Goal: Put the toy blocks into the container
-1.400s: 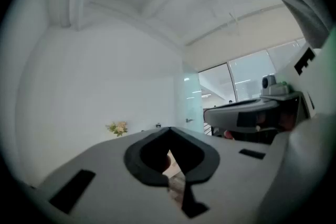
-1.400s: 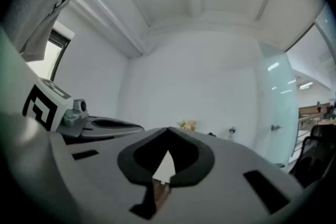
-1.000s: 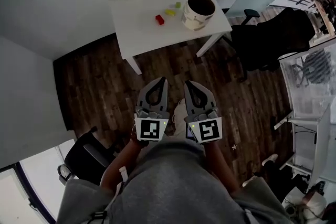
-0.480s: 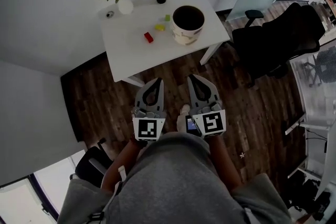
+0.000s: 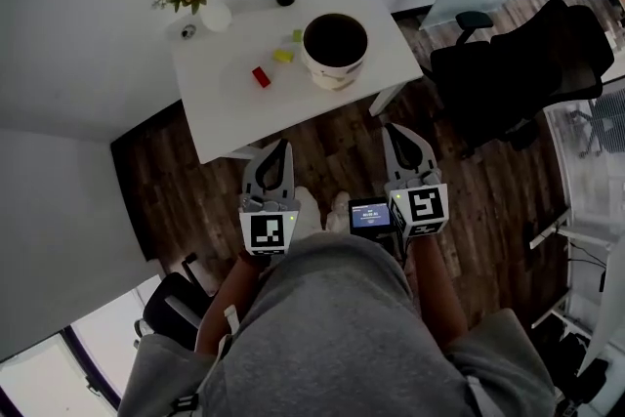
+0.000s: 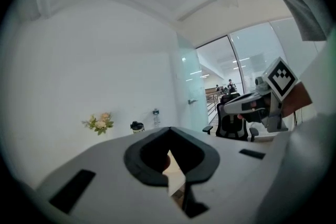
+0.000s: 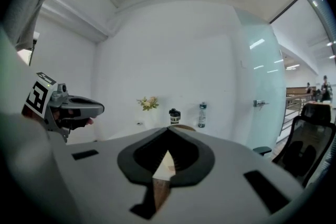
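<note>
While left tool (image 5: 283, 147) and right tool (image 5: 393, 132) stay clenched (empty), table (image 5: 220, 107) looms nearer

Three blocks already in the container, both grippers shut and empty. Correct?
No. The head view shows the red block, yellow block and green block on the table beside the container, not in it. The left gripper and right gripper are indeed shut and empty.
</note>
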{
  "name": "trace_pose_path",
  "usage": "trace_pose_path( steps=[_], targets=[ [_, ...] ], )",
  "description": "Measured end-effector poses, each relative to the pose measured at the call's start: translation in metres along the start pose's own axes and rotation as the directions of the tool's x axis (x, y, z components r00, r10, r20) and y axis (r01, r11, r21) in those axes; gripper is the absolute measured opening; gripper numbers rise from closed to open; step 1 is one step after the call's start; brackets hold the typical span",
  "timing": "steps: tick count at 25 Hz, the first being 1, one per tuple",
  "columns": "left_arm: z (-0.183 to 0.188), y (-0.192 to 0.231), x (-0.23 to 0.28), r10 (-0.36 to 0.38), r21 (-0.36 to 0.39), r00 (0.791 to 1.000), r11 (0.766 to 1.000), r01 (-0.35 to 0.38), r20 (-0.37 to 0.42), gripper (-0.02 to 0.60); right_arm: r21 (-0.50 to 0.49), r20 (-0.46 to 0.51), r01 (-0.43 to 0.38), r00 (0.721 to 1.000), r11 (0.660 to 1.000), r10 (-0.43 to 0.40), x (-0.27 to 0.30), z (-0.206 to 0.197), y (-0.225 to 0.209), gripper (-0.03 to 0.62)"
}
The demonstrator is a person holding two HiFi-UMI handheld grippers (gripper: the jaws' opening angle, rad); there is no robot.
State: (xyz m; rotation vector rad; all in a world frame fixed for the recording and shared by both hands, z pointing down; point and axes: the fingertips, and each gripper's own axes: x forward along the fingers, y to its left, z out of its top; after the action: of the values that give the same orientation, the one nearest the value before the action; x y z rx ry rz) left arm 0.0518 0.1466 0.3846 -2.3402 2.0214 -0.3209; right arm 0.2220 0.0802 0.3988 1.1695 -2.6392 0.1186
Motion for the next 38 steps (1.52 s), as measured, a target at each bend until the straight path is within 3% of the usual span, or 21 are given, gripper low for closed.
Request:
trace_pose_path(
  steps=[5,9,14,20,25,34,38],
  targets=[
    [-0.013,0.038,0.030,0.005,-0.043,1.000,0.999,-0.005,-0.008,0.006,-0.004,-0.037,0.009,0.999,1.000,-0.009,0.032,0.000,-0.010,0.003],
    [-0.017,0.074,0.065,-0.010,-0.021,1.000,1.000,0.010,0.020,0.006,-0.024,-0.036,-0.003,0.999,1.000,0.002,0.070,0.016,-0.004,0.003],
    [-0.029,0.116,0.103,-0.083,-0.017,0.997,0.996,0.083,0.011,0.006,-0.040,-0.032,0.015,0.999,0.999,-0.016,0.115,0.041,0.003,0.003],
    [-0.047,0.156,0.142,-0.183,-0.031,0.983,0.983,0.183,0.012,0.008,-0.037,-0.034,0.090,0.995,0.995,-0.091,0.160,0.057,0.003,0.003],
    [-0.070,0.175,0.166,-0.257,-0.019,0.966,0.966,0.256,-0.019,0.008,-0.026,-0.049,0.161,0.986,0.987,-0.162,0.181,0.057,0.003,0.003],
    [-0.127,0.182,0.196,-0.350,0.037,0.926,0.933,0.358,-0.140,0.013,-0.015,-0.076,0.211,0.974,0.977,-0.212,0.195,0.052,-0.009,0.003],
    [-0.162,0.184,0.204,-0.385,0.075,0.894,0.909,0.410,-0.229,0.080,-0.032,-0.069,0.188,0.979,0.982,-0.190,0.205,0.050,-0.006,0.003]
  ],
)
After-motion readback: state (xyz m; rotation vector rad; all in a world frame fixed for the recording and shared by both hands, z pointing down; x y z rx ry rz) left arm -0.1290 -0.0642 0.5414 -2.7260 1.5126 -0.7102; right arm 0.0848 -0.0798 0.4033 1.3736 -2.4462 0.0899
